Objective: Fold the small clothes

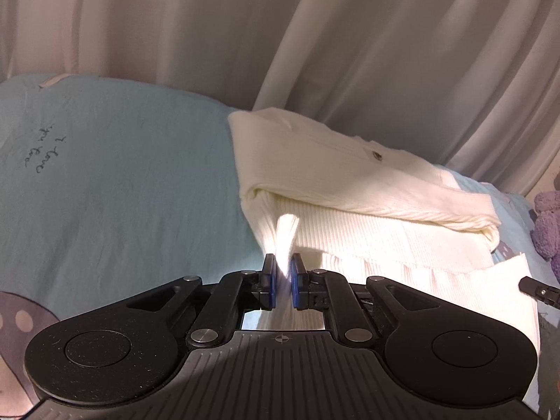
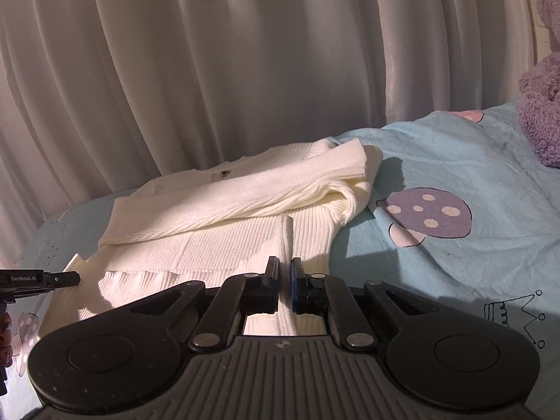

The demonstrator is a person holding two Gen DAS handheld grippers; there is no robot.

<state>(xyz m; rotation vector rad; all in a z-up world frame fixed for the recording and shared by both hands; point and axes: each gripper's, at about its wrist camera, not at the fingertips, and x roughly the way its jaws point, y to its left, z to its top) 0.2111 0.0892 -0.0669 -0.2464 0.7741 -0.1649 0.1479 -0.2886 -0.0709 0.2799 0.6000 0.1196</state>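
A cream ribbed knit cardigan (image 1: 350, 189) lies on the light blue bedsheet (image 1: 122, 189), its sleeves folded across the body and a dark button (image 1: 377, 155) showing. My left gripper (image 1: 283, 266) is shut on a pinch of the cardigan's near hem at its left side. My right gripper (image 2: 285, 269) is shut on the hem of the cardigan (image 2: 245, 192) at its right side. The hem edge stands up between each pair of fingers. The left gripper's tip shows in the right wrist view (image 2: 66, 278), and the right gripper's tip shows in the left wrist view (image 1: 535, 288).
White curtains (image 2: 210, 70) hang close behind the bed. A purple plush toy (image 2: 542, 105) sits at the right. The sheet has a mushroom print (image 2: 428, 217) right of the cardigan and handwriting print (image 1: 42, 157) to the left.
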